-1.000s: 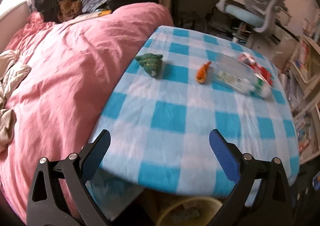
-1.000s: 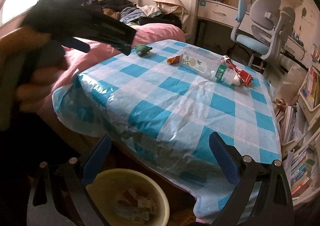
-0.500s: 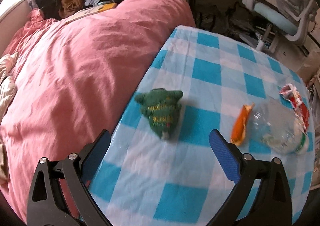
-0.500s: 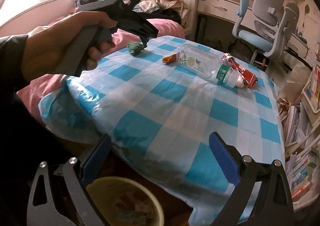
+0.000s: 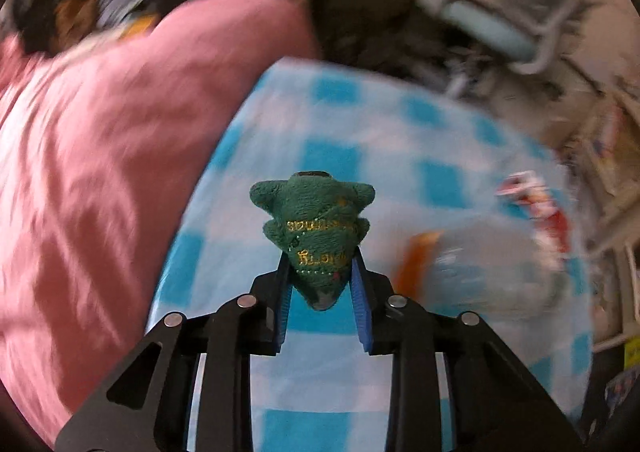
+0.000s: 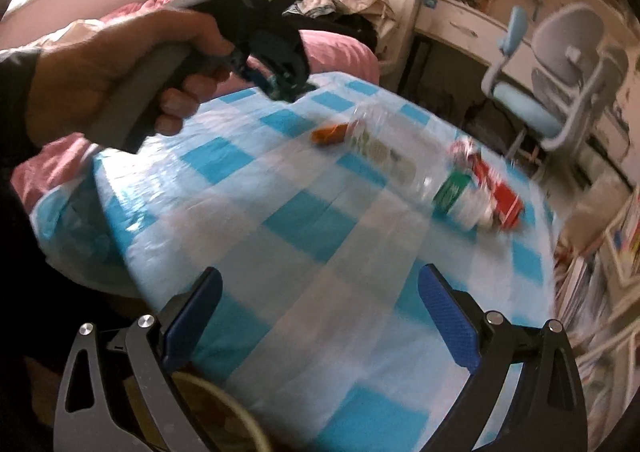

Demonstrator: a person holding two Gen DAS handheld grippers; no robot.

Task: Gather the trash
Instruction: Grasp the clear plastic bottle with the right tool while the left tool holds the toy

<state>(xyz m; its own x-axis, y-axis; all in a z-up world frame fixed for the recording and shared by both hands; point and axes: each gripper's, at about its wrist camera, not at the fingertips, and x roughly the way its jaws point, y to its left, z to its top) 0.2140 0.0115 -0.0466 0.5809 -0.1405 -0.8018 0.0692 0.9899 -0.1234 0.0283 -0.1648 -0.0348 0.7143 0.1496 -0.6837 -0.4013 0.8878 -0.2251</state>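
A green knitted toy-like piece [image 5: 316,236] on the blue-checked table [image 5: 400,172] sits between the blue pads of my left gripper [image 5: 320,258]. The jaws are closing, and the pads press on its sides. In the right wrist view a hand [image 6: 120,80] holds that left gripper [image 6: 286,86] over the table's far left corner. An orange wrapper [image 6: 330,134], a clear plastic bottle [image 6: 404,168] lying on its side and a red wrapper [image 6: 496,188] lie in a row to the right. My right gripper [image 6: 320,276] stands open over the near table edge, with nothing between its fingers.
A yellow bin [image 6: 224,404] holding scraps stands on the floor below the near table edge. A bed with a pink cover [image 5: 100,172] borders the table on the left. A desk chair [image 6: 560,84] and bookshelves [image 6: 600,272] stand beyond and to the right.
My left gripper has moved forward onto the green knitted piece and its jaws have gone from wide apart to narrow around it. The right wrist view has slid a little across the table.
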